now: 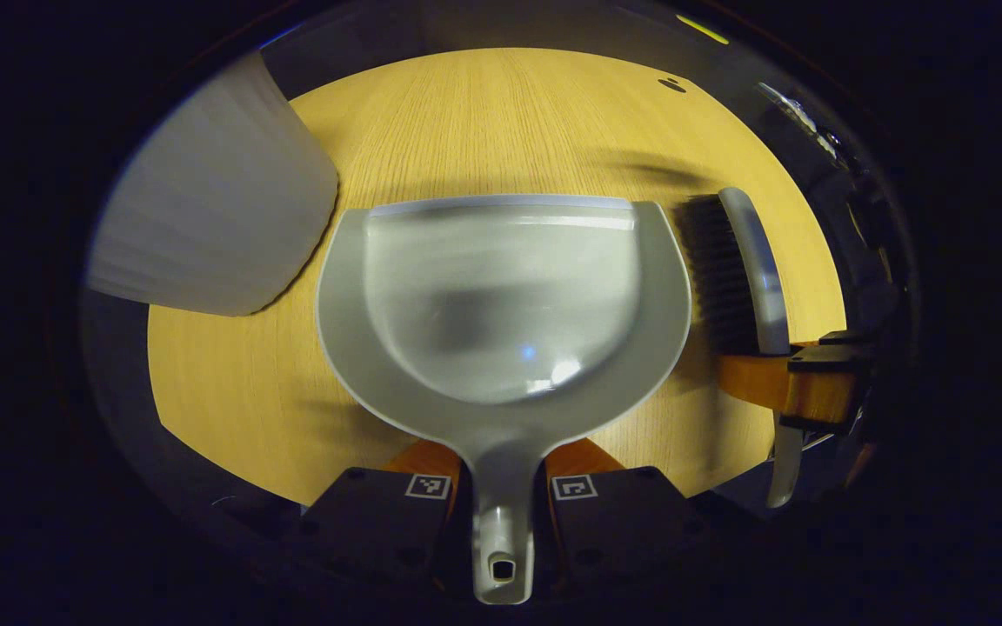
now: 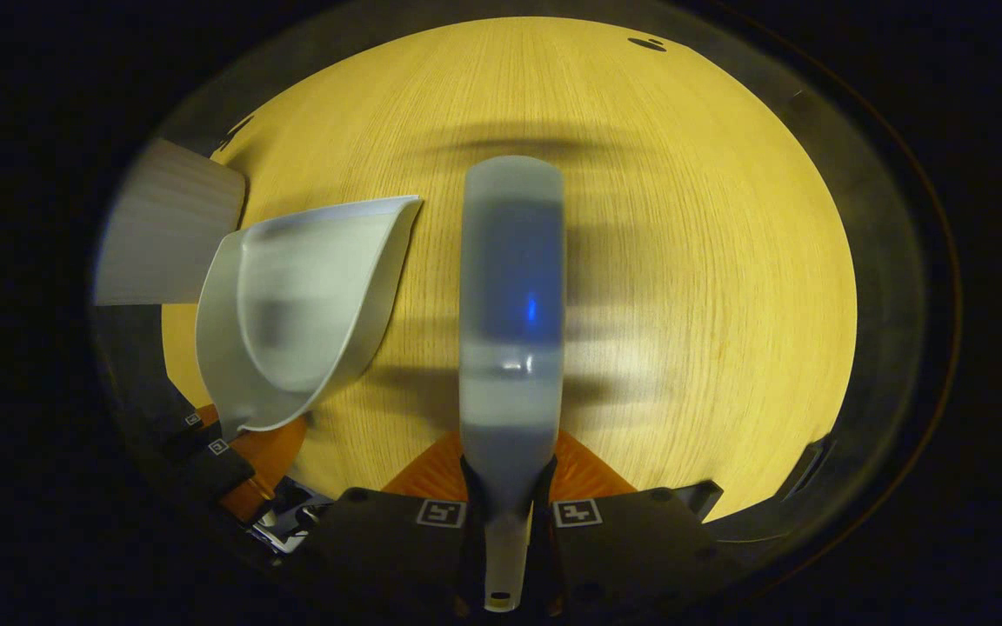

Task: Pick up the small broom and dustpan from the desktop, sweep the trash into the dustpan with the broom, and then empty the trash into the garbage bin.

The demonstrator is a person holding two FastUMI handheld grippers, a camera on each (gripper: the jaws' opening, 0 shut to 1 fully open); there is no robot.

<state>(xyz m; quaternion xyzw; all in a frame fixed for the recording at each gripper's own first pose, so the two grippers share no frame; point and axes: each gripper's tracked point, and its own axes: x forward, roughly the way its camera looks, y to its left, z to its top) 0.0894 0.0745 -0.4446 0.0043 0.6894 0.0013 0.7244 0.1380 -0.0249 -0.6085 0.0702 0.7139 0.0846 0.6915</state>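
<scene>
Bin (image 1: 214,200) first, the pale ribbed one at the far left edge of the desk (image 1: 501,113); you have it just beside the dustpan (image 1: 505,304), whose scoop looks bare; your left gripper (image 1: 501,487) has its jaws pinching the pan's handle from both sides, holding it over the wood. Further right, the broom (image 2: 511,304) sits with its bristles facing the pan; your right gripper (image 2: 510,513) is clamped on the broom's handle. Pickup of both tools is done, then; no trash shows on the visible desktop or in the pan, so I cannot tell whether sweeping and emptying are behind you or yet to come.
</scene>
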